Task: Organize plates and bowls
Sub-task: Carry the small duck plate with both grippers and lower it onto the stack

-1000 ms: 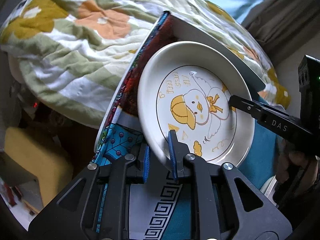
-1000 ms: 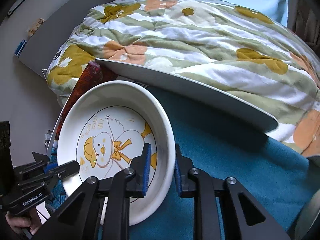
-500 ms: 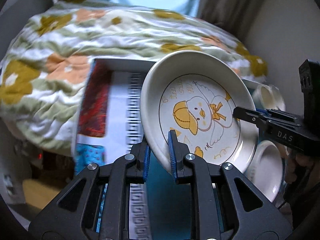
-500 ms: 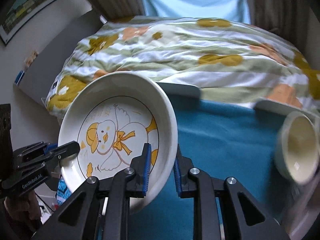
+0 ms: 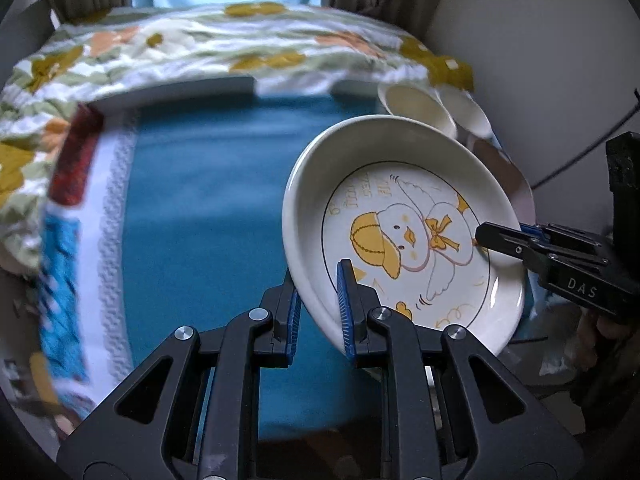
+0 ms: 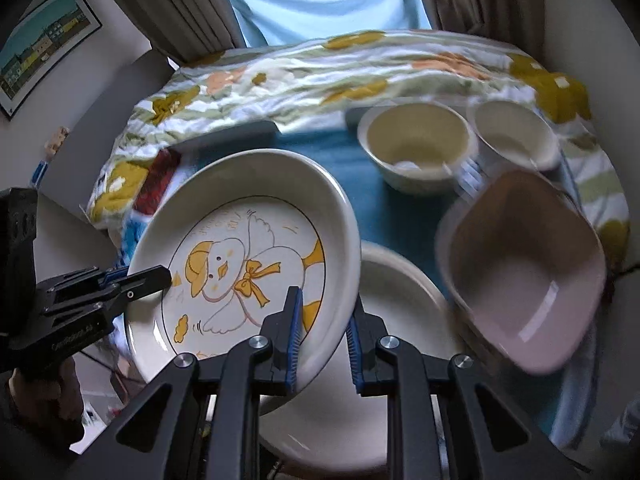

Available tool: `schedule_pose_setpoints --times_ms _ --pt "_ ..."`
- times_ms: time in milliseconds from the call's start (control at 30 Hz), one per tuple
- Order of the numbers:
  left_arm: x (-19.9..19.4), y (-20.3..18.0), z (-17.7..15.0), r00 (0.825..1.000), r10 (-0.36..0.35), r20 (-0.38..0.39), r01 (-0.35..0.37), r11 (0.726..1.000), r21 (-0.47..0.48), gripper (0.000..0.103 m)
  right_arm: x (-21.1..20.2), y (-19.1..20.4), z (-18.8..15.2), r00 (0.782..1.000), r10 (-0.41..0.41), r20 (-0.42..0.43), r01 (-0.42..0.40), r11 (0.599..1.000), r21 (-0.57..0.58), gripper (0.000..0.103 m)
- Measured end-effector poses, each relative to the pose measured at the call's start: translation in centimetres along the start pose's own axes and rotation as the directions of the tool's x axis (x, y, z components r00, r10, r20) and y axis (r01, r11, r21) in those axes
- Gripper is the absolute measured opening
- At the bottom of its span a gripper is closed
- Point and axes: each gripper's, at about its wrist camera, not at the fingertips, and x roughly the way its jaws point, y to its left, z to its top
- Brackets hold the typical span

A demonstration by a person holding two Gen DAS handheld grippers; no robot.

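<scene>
Blue-padded left tongs [image 5: 318, 310] and right tongs [image 6: 322, 334] are each nearly closed on opposite rims of the duck plate [image 5: 404, 236], holding it tilted above the teal-covered desk [image 5: 208, 208]. Beneath its right edge lies a white plate [image 6: 394, 300], with a pink square bowl [image 6: 524, 268] and two cream bowls [image 6: 418, 146] beyond.

Tilted white duck plate [image 5: 404, 232] above plain plate [image 6: 400, 292], near bowls [image 6: 418, 146].

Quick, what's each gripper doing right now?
Left gripper: closed on the duck plate rim.
Right gripper: closed on the same plate's opposite rim.
</scene>
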Motion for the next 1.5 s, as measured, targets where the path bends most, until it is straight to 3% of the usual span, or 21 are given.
schedule_pose_setpoints --times_ms 333,700,867,1167,1300,1500 --pt "3.9 -5.5 -4.8 0.998 -0.009 -0.066 0.007 0.999 -0.034 0.016 -0.3 -5.0 -5.1 0.998 -0.024 -0.057 0.023 1.000 -0.006 0.019" --pt "6.2 -5.5 -4.0 0.997 0.029 -0.072 -0.031 0.999 -0.026 0.018 0.9 -5.3 -5.4 0.998 -0.043 -0.054 0.040 0.998 -0.045 0.019" --pt "6.8 -6.3 -3.8 0.988 0.133 -0.078 -0.128 0.990 0.060 0.018 1.2 -4.9 -5.6 0.997 -0.053 -0.058 0.049 0.996 -0.069 0.019" --pt "7.3 -7.5 -3.4 0.969 0.237 -0.070 -0.226 0.964 0.144 0.019 1.1 -4.9 -5.6 0.996 -0.067 -0.052 0.063 0.995 -0.074 0.019" --pt "7.6 -9.0 -3.5 0.938 0.344 -0.039 -0.326 0.915 0.237 0.019 1.1 -4.8 -5.7 0.997 -0.067 -0.049 0.064 0.996 -0.061 0.019" --pt "7.2 -8.8 -3.5 0.939 0.344 -0.031 -0.326 0.912 0.250 0.018 1.0 -4.8 -5.8 0.997 -0.068 -0.044 0.066 0.997 -0.042 0.019"
